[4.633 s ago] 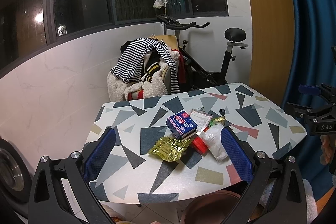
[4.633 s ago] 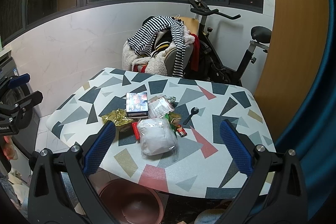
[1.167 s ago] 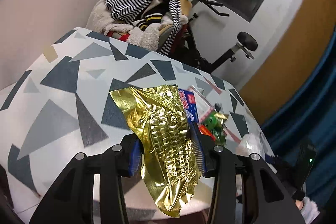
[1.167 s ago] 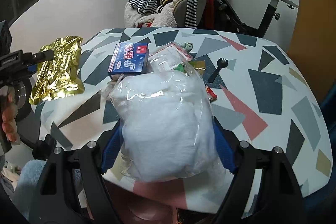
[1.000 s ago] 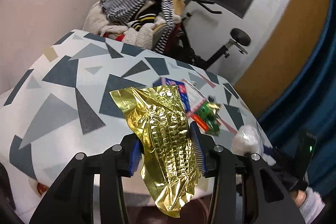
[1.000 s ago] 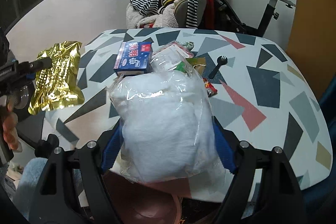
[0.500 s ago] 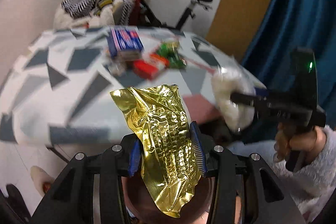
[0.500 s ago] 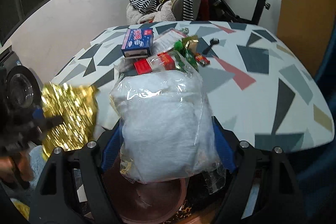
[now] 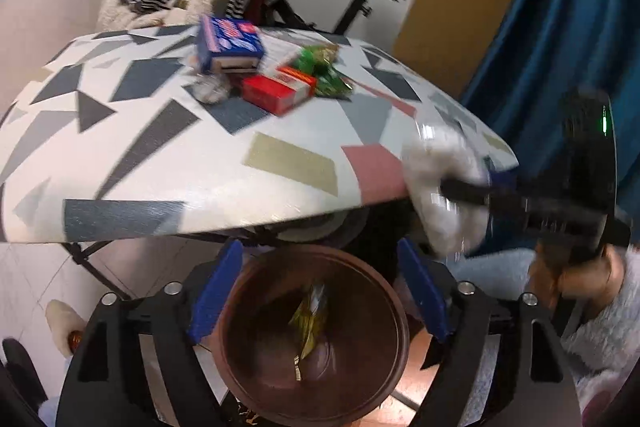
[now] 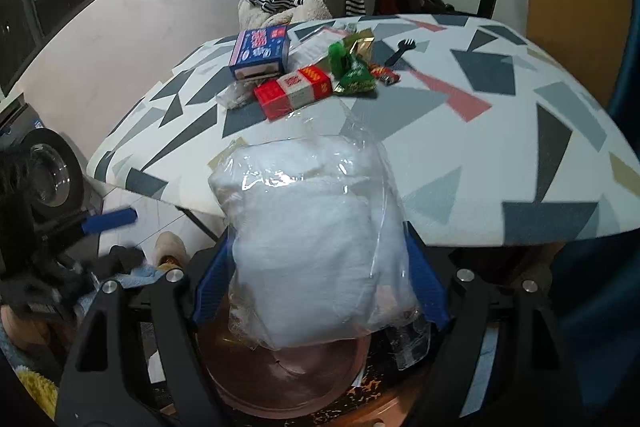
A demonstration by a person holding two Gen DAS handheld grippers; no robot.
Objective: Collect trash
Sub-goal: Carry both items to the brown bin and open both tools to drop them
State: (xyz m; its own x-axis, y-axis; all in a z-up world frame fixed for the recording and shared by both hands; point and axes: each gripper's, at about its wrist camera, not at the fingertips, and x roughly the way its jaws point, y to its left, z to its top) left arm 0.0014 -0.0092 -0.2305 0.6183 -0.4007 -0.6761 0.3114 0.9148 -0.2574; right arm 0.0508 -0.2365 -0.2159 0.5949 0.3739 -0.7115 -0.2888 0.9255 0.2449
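Now gold wrapper (image 9: 310,323) crumpled inside brown bin (image 9: 256,383).

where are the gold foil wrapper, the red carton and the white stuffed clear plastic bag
gold foil wrapper (image 9: 310,323): left wrist view, middle of the crumpled foil inside the brown bin.
red carton (image 10: 294,91): right wrist view, centre of its long face.
white stuffed clear plastic bag (image 10: 316,247): right wrist view, middle of its bulging front.
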